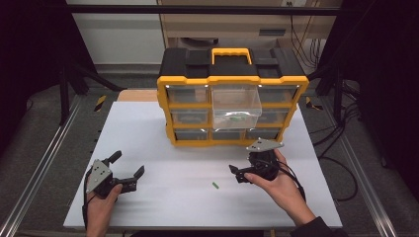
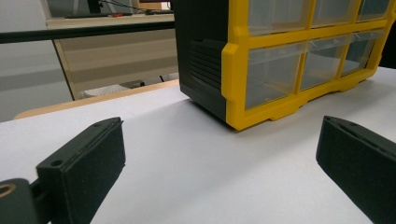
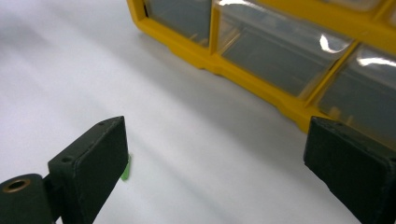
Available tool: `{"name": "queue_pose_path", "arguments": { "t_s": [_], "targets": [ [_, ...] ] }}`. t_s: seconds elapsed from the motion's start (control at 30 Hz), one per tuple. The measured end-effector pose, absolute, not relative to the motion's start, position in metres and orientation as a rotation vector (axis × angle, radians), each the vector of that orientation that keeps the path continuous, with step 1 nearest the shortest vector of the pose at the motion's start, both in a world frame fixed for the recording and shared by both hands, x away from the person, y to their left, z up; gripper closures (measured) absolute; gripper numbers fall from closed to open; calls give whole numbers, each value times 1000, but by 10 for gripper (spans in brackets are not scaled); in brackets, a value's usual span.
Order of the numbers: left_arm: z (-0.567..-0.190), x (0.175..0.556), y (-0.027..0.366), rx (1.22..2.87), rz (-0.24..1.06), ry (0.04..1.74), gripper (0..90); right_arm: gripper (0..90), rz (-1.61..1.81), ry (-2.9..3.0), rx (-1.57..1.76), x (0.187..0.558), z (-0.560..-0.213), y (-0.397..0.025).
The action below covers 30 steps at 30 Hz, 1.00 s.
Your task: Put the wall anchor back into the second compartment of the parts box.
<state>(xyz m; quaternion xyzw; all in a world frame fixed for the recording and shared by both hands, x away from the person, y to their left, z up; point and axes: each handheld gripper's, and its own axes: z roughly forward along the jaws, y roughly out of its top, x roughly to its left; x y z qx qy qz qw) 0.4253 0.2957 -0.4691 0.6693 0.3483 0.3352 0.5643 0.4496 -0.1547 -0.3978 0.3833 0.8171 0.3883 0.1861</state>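
The right tongs, held wide open and empty, are aimed at the green piece; closing around it is judged next, then the open drawer; the left tongs are also gaping, empty

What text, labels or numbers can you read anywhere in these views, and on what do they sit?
None can be read.
The yellow and black drawer cabinet shows no legible brand or label, and its pulled-out clear drawer is unmarked.
A small plate on the wooden furniture behind is too blurred to read.
The left gripper and right gripper bear no markings.
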Motion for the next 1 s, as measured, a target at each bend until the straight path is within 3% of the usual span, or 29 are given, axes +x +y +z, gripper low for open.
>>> {"name": "queue_pose_path", "arguments": {
  "t_s": [1.0],
  "targets": [
    [-469, 426, 296, 1570, 788, 821, 11, 67, 1045, 2382, 1086, 450, -422, -130]
  ]
}}
